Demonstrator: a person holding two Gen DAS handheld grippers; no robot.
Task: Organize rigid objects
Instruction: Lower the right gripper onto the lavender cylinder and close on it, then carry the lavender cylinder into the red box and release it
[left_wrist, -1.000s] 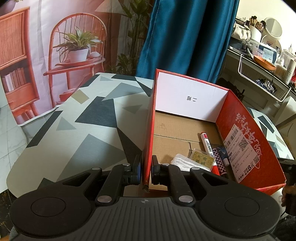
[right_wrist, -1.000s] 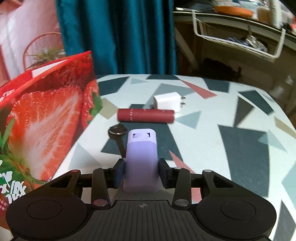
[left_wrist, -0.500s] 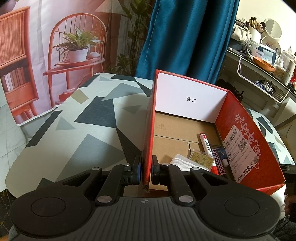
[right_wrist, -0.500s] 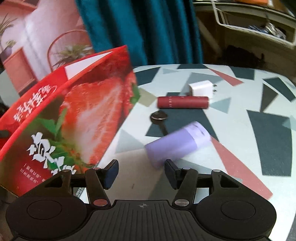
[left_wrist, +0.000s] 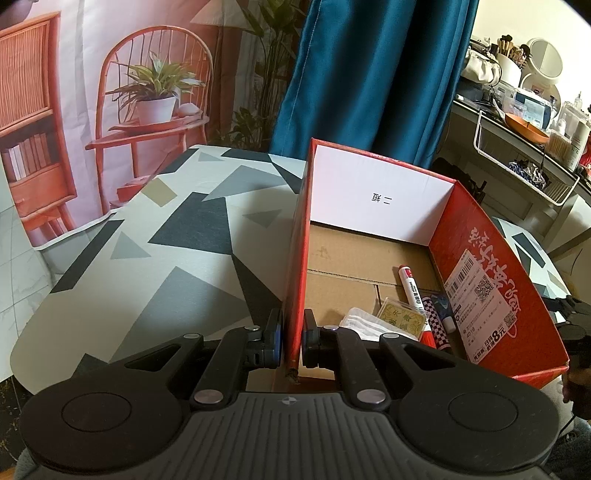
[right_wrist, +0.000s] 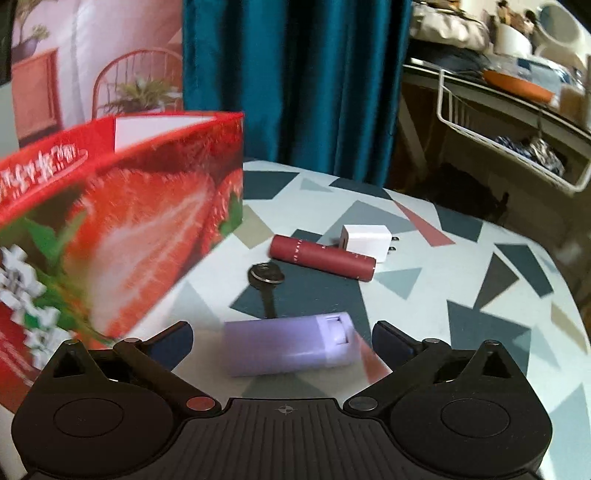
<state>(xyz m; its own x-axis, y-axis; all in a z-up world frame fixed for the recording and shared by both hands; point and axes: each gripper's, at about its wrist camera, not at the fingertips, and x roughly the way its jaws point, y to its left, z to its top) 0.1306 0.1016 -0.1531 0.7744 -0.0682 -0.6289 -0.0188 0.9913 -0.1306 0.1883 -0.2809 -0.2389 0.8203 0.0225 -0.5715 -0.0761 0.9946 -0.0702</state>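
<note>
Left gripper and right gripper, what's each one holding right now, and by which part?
Left gripper clamps the red box by its near side wall. Right gripper holds nothing; the purple case lies loose.

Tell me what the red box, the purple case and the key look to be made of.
Red box: corrugated cardboard with a glossy printed skin; the bare brown floor shows fold lines. Purple case: probably plastic, smooth and matte, with a moulded cap. Key: dark metal, it seems, with a dull sheen on its round head.
</note>
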